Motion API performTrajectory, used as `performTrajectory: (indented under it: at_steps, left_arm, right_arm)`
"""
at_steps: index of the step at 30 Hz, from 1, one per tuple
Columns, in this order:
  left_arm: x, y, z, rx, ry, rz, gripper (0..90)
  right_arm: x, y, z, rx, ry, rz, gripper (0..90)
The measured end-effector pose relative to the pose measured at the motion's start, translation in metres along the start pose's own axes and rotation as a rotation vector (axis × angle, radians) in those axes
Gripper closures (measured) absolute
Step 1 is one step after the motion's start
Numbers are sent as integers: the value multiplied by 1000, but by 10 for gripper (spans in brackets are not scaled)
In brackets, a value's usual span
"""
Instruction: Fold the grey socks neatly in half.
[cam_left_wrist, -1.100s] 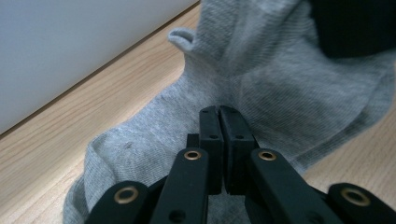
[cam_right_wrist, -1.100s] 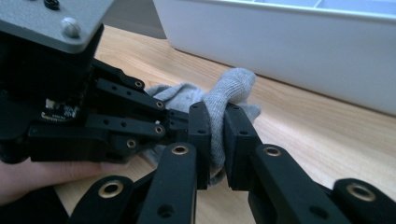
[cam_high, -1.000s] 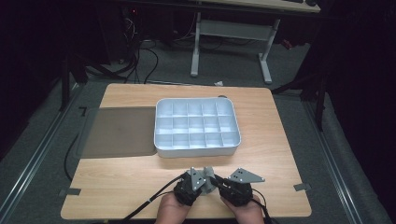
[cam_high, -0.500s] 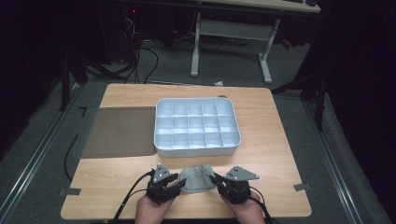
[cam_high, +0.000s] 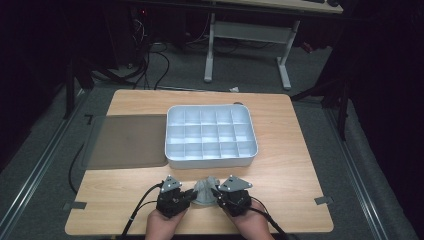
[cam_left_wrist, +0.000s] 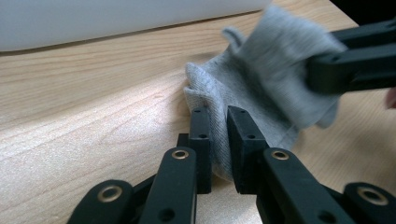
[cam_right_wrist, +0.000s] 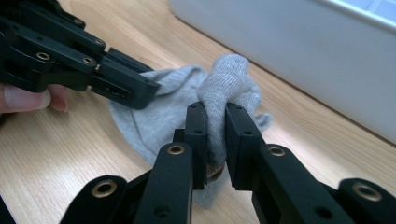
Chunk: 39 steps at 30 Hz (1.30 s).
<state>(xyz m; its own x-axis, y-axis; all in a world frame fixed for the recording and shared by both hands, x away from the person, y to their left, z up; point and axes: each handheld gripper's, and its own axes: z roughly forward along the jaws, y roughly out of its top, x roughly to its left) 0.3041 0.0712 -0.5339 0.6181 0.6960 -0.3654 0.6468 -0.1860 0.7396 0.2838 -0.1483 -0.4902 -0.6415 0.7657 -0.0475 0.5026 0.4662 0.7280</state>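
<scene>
A small grey sock (cam_high: 205, 191) lies bunched on the wooden table (cam_high: 300, 150) near its front edge, between my two grippers. My left gripper (cam_high: 192, 196) (cam_left_wrist: 218, 114) is shut on one end of the sock (cam_left_wrist: 261, 79); its jaws have just been closing on the fabric. My right gripper (cam_high: 216, 194) (cam_right_wrist: 215, 108) pinches a rolled fold at the other end of the sock (cam_right_wrist: 159, 112); its jaws have just eased open a little with the fabric still pressed between them. Each gripper view also shows the other gripper, my right one (cam_left_wrist: 327, 70) and my left one (cam_right_wrist: 140, 91).
A white tray (cam_high: 210, 162) divided into several empty compartments stands just beyond the sock at mid-table. A dark flat mat (cam_high: 127, 140) lies to its left. Cables trail from both grippers over the front edge.
My left gripper moved to the left and took hold of the sock's end. The right gripper then shifted left toward it, so the sock is more bunched between them.
</scene>
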Motion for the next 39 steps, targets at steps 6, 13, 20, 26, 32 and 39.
performTrajectory:
  at_steps: [6, 13, 20, 26, 32, 39]
  left_arm:
    - [0, 0, 0, 13, -13, 3, 801]
    - [0, -1, 1, 15, -15, 5, 783]
    - [0, -1, 1, 14, -15, 7, 745]
    - [-1, -1, 1, 12, -16, 12, 725]
    - [0, -3, -3, 1, -49, -8, 691]
    - [-4, -5, -10, -9, -61, -2, 685]
  right_arm:
    - [11, 5, 17, 20, 32, -17, 803]
    - [14, 6, 26, 25, 47, -14, 789]
    - [12, 11, 14, -25, 65, 12, 666]
    - [6, 16, -12, -115, 46, 33, 669]
    - [-1, 0, -1, -78, 88, 110, 651]
    - [10, -2, 10, -52, 84, 98, 646]
